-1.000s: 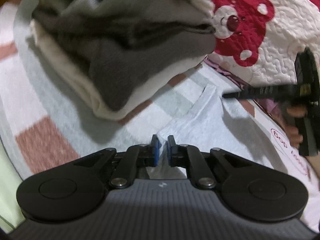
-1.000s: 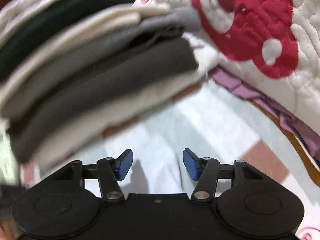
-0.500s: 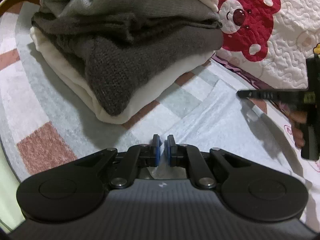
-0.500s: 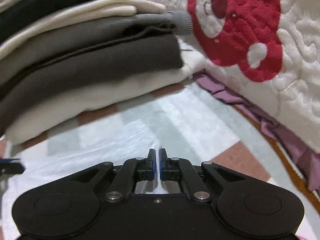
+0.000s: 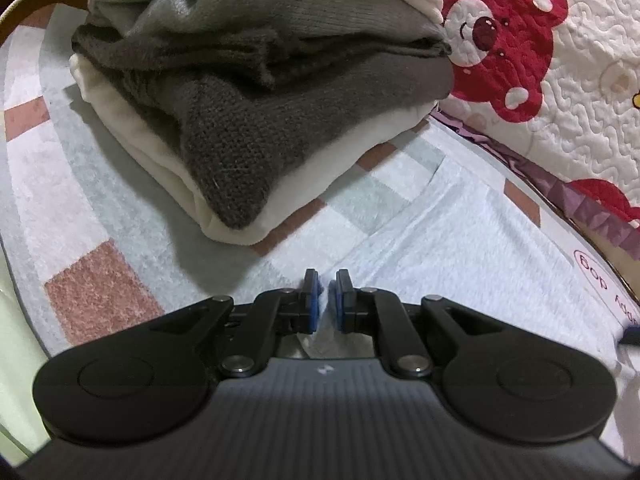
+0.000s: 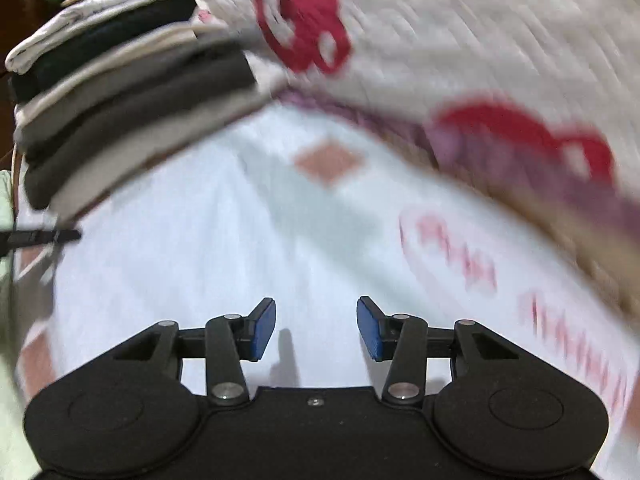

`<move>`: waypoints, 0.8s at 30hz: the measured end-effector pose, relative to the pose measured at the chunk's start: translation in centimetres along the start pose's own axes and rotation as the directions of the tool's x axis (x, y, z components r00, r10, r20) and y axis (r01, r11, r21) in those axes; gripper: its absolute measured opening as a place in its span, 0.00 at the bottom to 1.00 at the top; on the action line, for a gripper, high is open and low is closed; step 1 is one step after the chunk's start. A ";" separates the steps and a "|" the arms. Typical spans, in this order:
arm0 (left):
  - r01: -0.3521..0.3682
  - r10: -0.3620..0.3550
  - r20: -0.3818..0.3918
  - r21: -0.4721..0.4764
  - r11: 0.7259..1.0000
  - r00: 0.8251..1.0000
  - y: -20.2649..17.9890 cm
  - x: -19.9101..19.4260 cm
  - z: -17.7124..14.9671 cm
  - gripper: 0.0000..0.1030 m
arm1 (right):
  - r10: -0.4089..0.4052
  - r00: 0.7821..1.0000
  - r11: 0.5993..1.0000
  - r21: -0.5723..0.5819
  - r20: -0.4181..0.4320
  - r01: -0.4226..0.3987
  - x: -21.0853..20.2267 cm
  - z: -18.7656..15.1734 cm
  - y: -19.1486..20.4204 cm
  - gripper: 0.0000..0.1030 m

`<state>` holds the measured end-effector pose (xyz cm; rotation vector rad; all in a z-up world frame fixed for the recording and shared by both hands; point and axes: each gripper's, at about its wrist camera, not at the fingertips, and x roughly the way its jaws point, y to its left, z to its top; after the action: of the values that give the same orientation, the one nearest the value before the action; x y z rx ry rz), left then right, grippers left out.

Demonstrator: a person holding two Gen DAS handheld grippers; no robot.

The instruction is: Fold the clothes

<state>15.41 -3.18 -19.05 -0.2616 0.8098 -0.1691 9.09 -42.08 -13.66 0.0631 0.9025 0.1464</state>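
Two grippers over a white garment spread flat on a checked rug. Left gripper with jaws nearly together, pinching a raised fold of the white cloth between the blue pads, presumably to hold one edge for a fold. Right gripper with jaws wide apart and nothing between them, hovering above the cloth near its red print; view blurred by motion, so the exact height above the fabric not readable. Stack of folded clothes in grey, dark brown and cream just beyond the garment, touching or overlapping its far edge and limiting room for a fold in that direction. Quilt with red bears along the right side, its purple trim close to the garment's border, crowding that flank as well. Degree of folding already present in the garment not settled from these views.
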 end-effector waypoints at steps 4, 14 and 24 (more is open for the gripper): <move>-0.006 0.006 0.002 0.008 1.000 1.000 0.0 -0.1 -0.1 0.09 | -0.108 0.993 0.985 0.130 -0.043 0.113 -0.1 -4.6 -0.1 0.61; -0.031 0.030 0.013 0.016 0.999 0.999 0.1 -0.4 -0.3 0.11 | -0.233 0.968 0.950 0.235 0.094 0.206 1.2 -2.2 -3.6 0.20; 0.136 -0.140 0.063 0.065 0.989 0.988 -1.4 -3.9 2.1 0.18 | -0.266 0.960 0.923 0.309 0.089 0.228 -2.8 -2.9 -10.2 0.49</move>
<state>14.26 -3.23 -14.56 -0.2647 0.7181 -0.3130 6.11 -52.56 -14.48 0.2340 0.7889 -0.2292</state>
